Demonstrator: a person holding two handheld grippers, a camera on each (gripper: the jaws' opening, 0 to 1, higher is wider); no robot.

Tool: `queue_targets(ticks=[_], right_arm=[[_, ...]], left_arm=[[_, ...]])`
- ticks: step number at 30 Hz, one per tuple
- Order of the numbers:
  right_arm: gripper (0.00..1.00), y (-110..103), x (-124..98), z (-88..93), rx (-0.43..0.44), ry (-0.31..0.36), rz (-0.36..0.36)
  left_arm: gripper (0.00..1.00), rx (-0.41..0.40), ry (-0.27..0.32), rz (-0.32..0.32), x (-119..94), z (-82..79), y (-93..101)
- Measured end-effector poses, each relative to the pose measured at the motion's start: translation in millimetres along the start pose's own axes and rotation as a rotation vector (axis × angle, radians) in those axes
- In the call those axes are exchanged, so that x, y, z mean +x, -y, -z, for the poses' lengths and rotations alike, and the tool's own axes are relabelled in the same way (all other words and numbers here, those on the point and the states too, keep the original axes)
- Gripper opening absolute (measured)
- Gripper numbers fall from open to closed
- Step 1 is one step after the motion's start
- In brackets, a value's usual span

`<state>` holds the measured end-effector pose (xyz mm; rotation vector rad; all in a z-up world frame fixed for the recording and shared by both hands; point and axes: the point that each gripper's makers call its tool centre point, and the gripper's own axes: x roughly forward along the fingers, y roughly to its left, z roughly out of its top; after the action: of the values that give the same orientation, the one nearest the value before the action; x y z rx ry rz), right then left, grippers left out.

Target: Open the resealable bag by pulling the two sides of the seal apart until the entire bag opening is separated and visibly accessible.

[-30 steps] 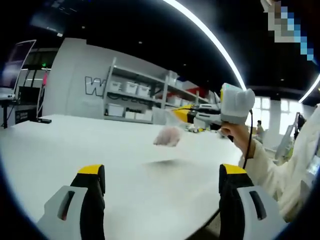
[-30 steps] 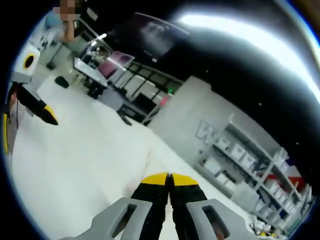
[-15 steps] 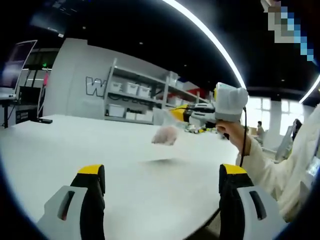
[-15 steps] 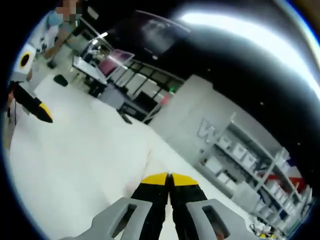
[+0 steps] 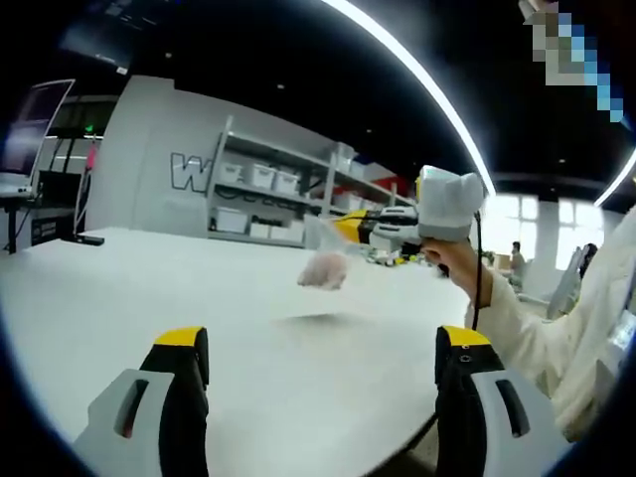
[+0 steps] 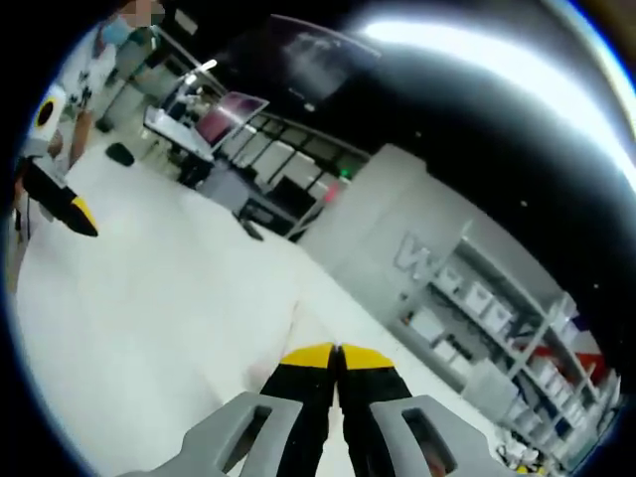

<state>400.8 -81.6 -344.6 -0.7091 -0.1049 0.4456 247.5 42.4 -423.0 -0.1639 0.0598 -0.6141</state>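
Note:
A clear resealable bag (image 5: 323, 268) with pinkish contents hangs above the white table (image 5: 149, 288), its shadow below it. My right gripper (image 5: 348, 227) comes in from the right, held by a hand, and is shut on the bag's top edge. In the right gripper view its yellow-tipped jaws (image 6: 336, 356) are pressed together, and a thin strip of the bag (image 6: 295, 316) runs ahead of them. My left gripper (image 5: 323, 348) is open wide, low and well short of the bag, with nothing between its jaws. At the left edge of the right gripper view my left gripper (image 6: 62, 204) shows black and yellow.
Shelves (image 5: 268, 189) with white bins stand behind the table against a grey wall. A person's pale sleeve (image 5: 556, 348) fills the right side. Desks with a monitor (image 6: 234, 119) lie beyond the table's far end.
The right gripper has drifted a little left and up with the bag still in it. The left gripper's jaws remain open and still.

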Motion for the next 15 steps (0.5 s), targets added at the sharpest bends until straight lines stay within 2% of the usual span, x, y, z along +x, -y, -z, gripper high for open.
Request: queue_targets(ticks=[15], right_arm=[[0.0,4.7,6.2,0.3,-0.012,-0.01,-0.001]], left_arm=[[0.94,0.003,-0.002,0.001,-1.4,-1.6,1.1]])
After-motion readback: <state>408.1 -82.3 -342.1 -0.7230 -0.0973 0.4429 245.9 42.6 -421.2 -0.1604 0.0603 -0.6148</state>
